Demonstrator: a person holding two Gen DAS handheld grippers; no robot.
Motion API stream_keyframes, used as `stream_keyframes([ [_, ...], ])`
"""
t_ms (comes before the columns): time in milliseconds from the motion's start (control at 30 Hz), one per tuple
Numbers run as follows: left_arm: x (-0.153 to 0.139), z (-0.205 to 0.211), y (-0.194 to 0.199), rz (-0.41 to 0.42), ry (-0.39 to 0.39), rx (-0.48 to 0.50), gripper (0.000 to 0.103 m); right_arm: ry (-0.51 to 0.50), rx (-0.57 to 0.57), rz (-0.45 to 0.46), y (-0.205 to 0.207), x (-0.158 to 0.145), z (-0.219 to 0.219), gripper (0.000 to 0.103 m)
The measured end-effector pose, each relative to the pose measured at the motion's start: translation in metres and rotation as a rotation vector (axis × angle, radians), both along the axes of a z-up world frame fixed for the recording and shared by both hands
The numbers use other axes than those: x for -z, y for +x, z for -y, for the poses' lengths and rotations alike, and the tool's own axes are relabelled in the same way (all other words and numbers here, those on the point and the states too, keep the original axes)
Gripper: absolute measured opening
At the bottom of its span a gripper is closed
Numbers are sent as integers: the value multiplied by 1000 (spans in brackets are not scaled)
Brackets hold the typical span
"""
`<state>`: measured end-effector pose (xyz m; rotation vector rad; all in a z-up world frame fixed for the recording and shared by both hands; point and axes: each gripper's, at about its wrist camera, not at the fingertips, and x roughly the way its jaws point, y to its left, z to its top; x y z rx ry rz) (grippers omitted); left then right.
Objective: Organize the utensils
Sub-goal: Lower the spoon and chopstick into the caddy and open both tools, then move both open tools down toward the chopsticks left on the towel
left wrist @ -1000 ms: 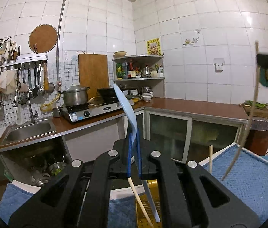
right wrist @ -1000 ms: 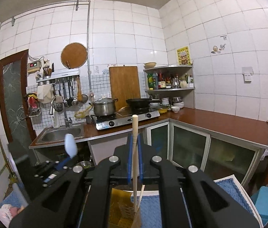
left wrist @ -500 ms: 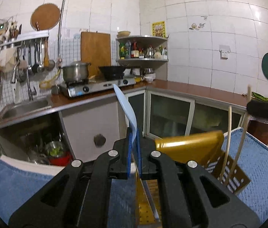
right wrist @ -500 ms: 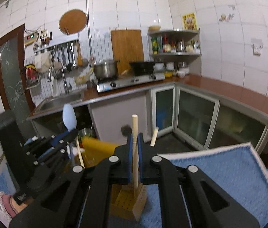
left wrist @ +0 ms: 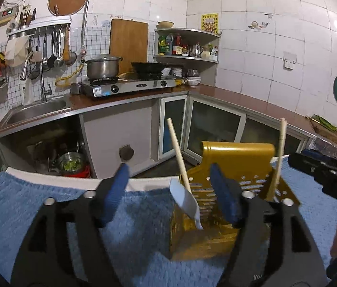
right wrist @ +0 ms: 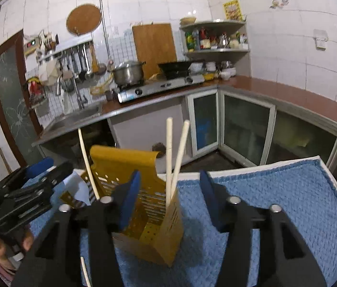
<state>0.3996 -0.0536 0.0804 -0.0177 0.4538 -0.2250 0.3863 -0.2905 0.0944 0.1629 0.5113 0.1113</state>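
A gold perforated utensil holder (left wrist: 218, 215) (right wrist: 144, 205) stands on a blue towel (left wrist: 56, 205) (right wrist: 276, 205). A pale blue spoon (left wrist: 185, 201) (right wrist: 78, 187) and a chopstick (left wrist: 178, 153) (right wrist: 87, 165) lean in one compartment. Two more chopsticks (right wrist: 172, 157) stand in another; one shows in the left wrist view (left wrist: 278, 157). My left gripper (left wrist: 171, 191) is open and empty, jaws wide around the holder's near side. My right gripper (right wrist: 168, 193) is open and empty just behind the holder.
The towel covers a white-edged tray (right wrist: 264, 166). A loose chopstick (right wrist: 85, 272) lies at the near edge. Behind stand a kitchen counter (left wrist: 240, 95) with a sink (left wrist: 36, 110), a gas stove (left wrist: 130, 86) and cabinets.
Both grippers have opened. The spoon left my left gripper and the chopstick left my right gripper; both now stand in the holder. Both cameras have tilted down toward the towel.
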Motion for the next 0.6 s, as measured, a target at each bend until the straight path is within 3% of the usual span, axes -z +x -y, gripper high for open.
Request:
stream_keyframes([
  [67,-4,-6,-9,-25,-5,-11,85,-2,8,-5,-7,-3,3,52],
  [233,0,-22,-37,-110,-6,-39,96,11,31,-43,-36,6,11,52],
  [600,46,-36,-87,-291,7,-54,98,-18,39,-160,-98,69,9,53],
])
